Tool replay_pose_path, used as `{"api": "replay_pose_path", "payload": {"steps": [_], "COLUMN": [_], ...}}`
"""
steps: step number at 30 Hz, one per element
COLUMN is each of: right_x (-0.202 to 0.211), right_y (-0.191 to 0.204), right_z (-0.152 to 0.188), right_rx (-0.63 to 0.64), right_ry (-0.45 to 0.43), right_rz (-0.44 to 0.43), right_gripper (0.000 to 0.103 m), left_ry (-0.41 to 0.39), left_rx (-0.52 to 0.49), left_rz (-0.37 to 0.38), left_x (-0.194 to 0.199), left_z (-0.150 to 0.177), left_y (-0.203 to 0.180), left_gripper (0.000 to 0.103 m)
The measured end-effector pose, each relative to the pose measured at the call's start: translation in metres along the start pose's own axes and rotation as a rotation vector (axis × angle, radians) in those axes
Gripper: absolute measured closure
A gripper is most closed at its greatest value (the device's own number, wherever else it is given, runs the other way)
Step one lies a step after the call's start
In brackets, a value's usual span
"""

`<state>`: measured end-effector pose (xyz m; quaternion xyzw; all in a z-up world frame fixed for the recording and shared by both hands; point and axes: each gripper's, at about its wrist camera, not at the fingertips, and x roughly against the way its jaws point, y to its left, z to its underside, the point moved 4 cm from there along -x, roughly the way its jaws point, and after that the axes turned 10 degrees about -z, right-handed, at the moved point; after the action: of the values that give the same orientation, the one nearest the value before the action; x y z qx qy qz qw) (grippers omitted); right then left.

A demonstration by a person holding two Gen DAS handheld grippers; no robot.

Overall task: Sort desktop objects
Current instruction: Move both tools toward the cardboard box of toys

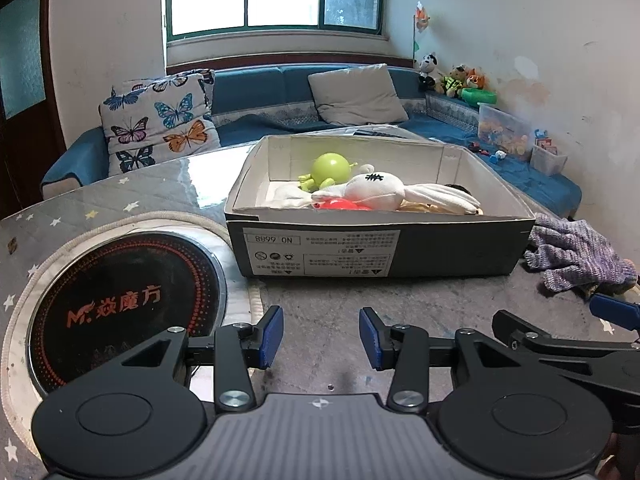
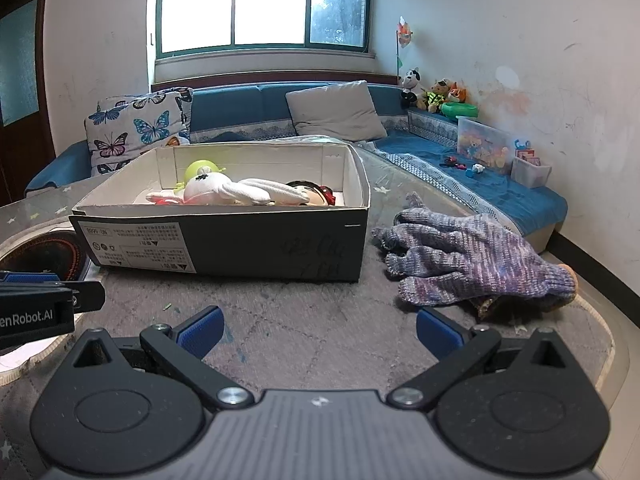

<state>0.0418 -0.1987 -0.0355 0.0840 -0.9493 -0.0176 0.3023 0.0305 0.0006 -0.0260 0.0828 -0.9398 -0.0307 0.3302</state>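
Note:
A dark cardboard box (image 1: 460, 248) (image 2: 256, 248) stands on the table. Inside lie a white plush rabbit (image 1: 384, 192) (image 2: 224, 192), a green alien toy (image 1: 330, 170) (image 2: 200, 168), a red toy (image 1: 340, 204) and a doll with a dark-haired head (image 2: 312, 194). A purple knit glove (image 2: 472, 264) (image 1: 576, 256) lies on the table to the right of the box. My left gripper (image 1: 320, 338) is open and empty, in front of the box. My right gripper (image 2: 320, 330) is open and empty, with the glove just beyond its right finger.
A round black hotplate (image 1: 120, 308) is set into the table at the left. The table has a grey starred cover (image 2: 304, 312). Behind stands a blue sofa (image 1: 280, 84) with cushions, plush toys and plastic bins.

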Motion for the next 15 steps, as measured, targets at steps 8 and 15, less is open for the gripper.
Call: {"api": "replay_pose_path", "payload": {"steps": [8, 15], "right_x": [0.0015, 0.0028], "right_y": [0.0022, 0.0041], "right_z": [-0.0006, -0.0011], "right_rx": [0.005, 0.009], "right_ry": [-0.006, -0.011], "right_rz": [-0.012, -0.023], "right_gripper": [0.000, 0.000], "left_ry": [0.002, 0.004], "left_rx": [0.004, 0.007], "left_rz": [-0.003, -0.005], "left_x": [-0.0004, -0.0007], "left_z": [0.0033, 0.0061], "left_y": [0.0012, 0.0023], "left_gripper": [0.058, 0.058]}}
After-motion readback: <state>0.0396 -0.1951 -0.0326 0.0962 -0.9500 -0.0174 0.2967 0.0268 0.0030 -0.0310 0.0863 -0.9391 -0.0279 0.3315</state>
